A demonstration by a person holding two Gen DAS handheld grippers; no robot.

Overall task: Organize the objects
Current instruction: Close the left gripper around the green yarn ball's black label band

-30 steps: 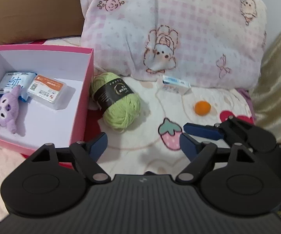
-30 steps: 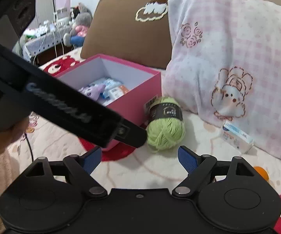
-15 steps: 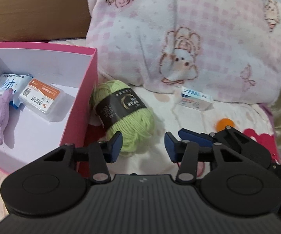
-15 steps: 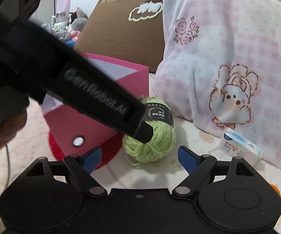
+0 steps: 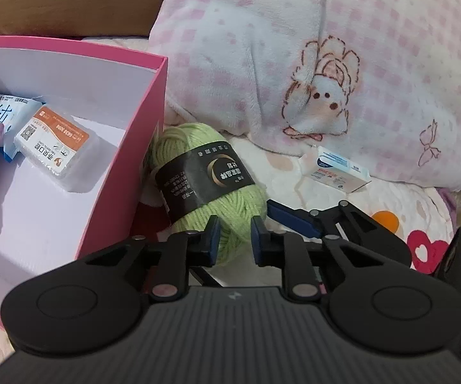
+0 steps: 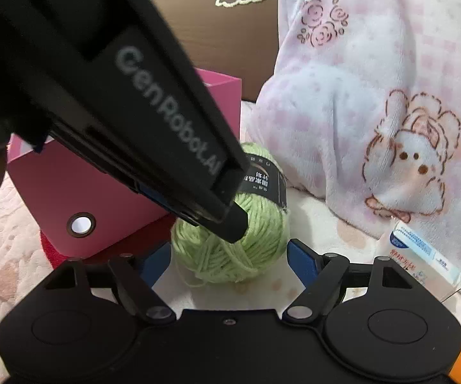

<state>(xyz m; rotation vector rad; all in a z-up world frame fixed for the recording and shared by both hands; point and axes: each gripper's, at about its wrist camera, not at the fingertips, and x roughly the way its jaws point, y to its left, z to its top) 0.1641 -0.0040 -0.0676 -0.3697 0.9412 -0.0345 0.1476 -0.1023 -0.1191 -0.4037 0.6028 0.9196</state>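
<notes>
Nearby, pink box [image 5: 125, 166] flanks yarn [image 5: 211, 172]; left claw [image 5: 235, 240] pinches it.

Both grippers are matte black plastic. The left gripper [image 5: 235, 244] has blue pads on its fingertips [image 5: 214, 238], silver pivot screws, round side discs and a ribbed body. The right gripper [image 6: 229, 260] has blue fingers [image 6: 299, 262] and matching discs. Grey "GenRobot.AI" lettering marks the left gripper's side.
</notes>
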